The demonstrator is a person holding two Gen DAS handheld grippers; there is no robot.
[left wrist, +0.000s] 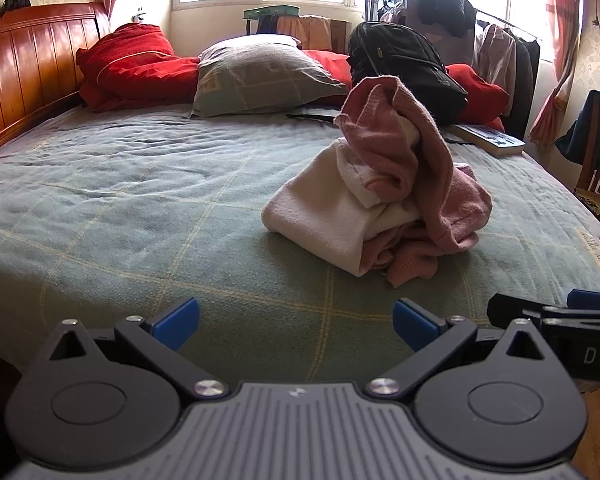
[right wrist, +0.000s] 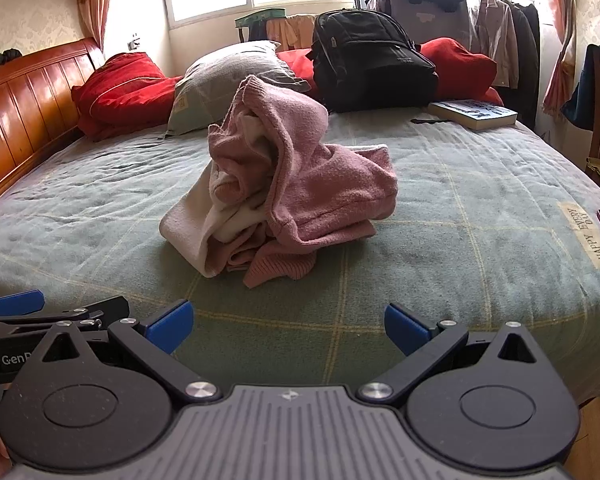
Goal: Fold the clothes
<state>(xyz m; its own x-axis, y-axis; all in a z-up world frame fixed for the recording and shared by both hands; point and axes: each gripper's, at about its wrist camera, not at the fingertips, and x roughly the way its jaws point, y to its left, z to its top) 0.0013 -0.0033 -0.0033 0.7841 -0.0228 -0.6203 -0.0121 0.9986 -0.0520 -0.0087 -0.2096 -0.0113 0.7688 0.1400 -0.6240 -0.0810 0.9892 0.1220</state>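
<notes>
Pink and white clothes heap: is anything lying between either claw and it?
Nothing visible. Only bare green bedspread lies between the open right claw or open left claw and the clothes heap. The backpack and book sit beyond it.

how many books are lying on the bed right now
1. The book lies at the far right of the bed, just right of the black backpack. Others could be hidden behind the backpack or pillows.
</notes>
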